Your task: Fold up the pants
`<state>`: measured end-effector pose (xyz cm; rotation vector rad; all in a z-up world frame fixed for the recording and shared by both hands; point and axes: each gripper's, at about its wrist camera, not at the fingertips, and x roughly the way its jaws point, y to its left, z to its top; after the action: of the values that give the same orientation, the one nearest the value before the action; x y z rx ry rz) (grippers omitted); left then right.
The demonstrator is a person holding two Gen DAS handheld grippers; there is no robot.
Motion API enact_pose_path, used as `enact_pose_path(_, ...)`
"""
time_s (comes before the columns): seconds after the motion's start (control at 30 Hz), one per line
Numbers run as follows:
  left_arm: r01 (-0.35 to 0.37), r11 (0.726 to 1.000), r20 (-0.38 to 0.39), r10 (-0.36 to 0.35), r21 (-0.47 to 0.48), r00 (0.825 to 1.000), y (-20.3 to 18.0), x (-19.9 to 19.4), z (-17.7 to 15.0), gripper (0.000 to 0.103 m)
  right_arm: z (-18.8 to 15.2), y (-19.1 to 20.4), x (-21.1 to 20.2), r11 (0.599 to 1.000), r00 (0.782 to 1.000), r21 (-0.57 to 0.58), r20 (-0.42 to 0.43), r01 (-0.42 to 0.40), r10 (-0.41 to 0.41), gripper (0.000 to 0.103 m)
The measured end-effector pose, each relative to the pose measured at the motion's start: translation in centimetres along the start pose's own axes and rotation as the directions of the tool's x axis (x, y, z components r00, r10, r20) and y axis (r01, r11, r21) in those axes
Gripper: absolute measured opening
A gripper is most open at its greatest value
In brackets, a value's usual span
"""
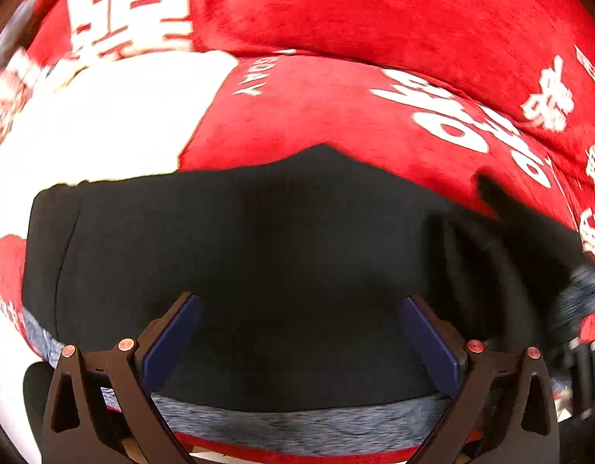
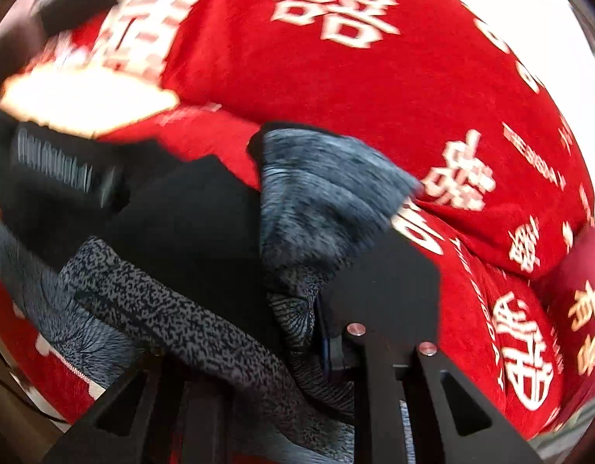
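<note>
Black pants [image 1: 278, 251] with a grey fleecy lining lie on a red bedspread [image 1: 336, 108]. My left gripper [image 1: 301, 340] hangs over them, open, its blue pads [image 1: 170, 344] wide apart with the black cloth lying slack below and a grey waistband strip [image 1: 297, 421] at its base. My right gripper [image 2: 313, 317] is shut on a bunched fold of the pants [image 2: 320, 193], whose grey lining is turned outward and lifted. That cloth hides its left finger. The left gripper's body [image 2: 57, 166] shows blurred at the upper left of the right wrist view.
The red bedspread [image 2: 336, 89] carries large white characters and rises in a soft ridge behind the pants. A bright white patch [image 1: 123, 116] lies at the left. A strip of brown floor [image 2: 11, 417] shows past the bed's edge.
</note>
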<state>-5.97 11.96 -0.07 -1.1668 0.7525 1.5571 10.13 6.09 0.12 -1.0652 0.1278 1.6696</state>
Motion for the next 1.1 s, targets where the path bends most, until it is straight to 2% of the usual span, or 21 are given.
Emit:
enact_pose_path(0.13, 0.026, 0.998, -0.013, -0.027, -0.053, 1.000, 2.2, 0.4, -0.4, 0.103, -0.4, 3.9, 0.4, 0.988, 0.998, -0.139, 0.006, 0.071, -0.070, 0.022)
enact_pose_path(0.27, 0.068, 0.995, -0.003, -0.069, -0.073, 0.998, 2.3, -0.1, -0.2, 0.103, -0.8, 5.3, 0.0, 0.967, 0.991, -0.215, 0.024, 0.134, -0.132, 0.022)
enact_pose_path(0.43, 0.111, 0.993, 0.035, -0.109, -0.048, 0.993, 0.9, -1.5, 1.1, 0.103, -1.5, 7.5, -1.0, 0.918, 0.976, -0.333, 0.067, 0.218, -0.207, 0.032)
enact_pose_path(0.47, 0.114, 0.993, 0.041, -0.112, -0.036, 0.993, 0.6, -1.8, 1.3, 0.103, -1.5, 7.9, -1.3, 0.914, 0.975, -0.339, 0.074, 0.222, -0.210, 0.036)
enact_pose_path(0.53, 0.107, 0.994, 0.050, -0.107, 0.001, 0.993, -0.4, -2.1, 1.7, 0.103, -1.6, 8.3, -2.3, 0.911, 0.974, -0.346, 0.089, 0.224, -0.206, 0.055)
enact_pose_path(0.6, 0.085, 0.995, 0.042, -0.087, 0.049, 0.995, -1.2, -1.9, 1.9, 0.103, -1.8, 8.4, -3.6, 0.913, 0.975, -0.344, 0.105, 0.220, -0.195, 0.068)
enact_pose_path(0.7, 0.084, 0.993, 0.021, -0.086, 0.089, 0.996, -1.9, -1.5, 1.9, 0.103, -2.3, 7.5, -6.3, 0.942, 0.992, -0.317, 0.094, 0.107, -0.081, 0.080)
enact_pose_path(0.73, 0.094, 0.991, 0.012, -0.096, 0.095, 0.995, -1.9, -1.4, 1.9, 0.103, -2.5, 7.1, -7.2, 0.948, 0.995, -0.309, 0.093, 0.074, -0.047, 0.080)
enact_pose_path(0.77, 0.096, 0.991, 0.007, -0.097, 0.094, 0.995, -1.9, -1.3, 1.9, 0.103, -2.6, 6.3, -8.1, 0.956, 0.996, -0.291, 0.088, 0.031, -0.005, 0.080)
enact_pose_path(0.83, 0.105, 0.989, -0.006, -0.105, 0.100, 0.994, -2.2, -1.4, 1.4, 0.103, -2.7, 3.2, -9.5, 0.982, 0.994, -0.177, 0.072, -0.070, 0.083, 0.080)
enact_pose_path(0.9, 0.104, 0.986, -0.017, -0.103, 0.129, 0.995, -3.0, -1.1, 1.0, 0.103, -2.6, -1.4, -9.5, 0.992, 0.991, -0.003, 0.053, -0.123, 0.123, 0.081)
enact_pose_path(0.97, 0.078, 0.982, -0.027, -0.075, 0.170, 0.997, -4.2, -0.5, 0.3, 0.103, -3.0, -5.3, -8.2, 0.981, 0.995, 0.161, 0.019, -0.104, 0.102, 0.082)
enact_pose_path(1.03, 0.049, 0.978, -0.039, -0.042, 0.203, 0.998, -5.0, 0.2, -0.5, 0.103, -3.7, -9.2, -5.6, 0.946, 0.996, 0.322, -0.065, -0.032, 0.056, 0.082)
enact_pose_path(1.1, 0.042, 0.974, -0.045, -0.033, 0.221, 0.998, -5.5, 0.6, -1.2, 0.103, -4.4, -11.1, -3.4, 0.909, 0.991, 0.416, -0.120, -0.007, 0.062, 0.082)
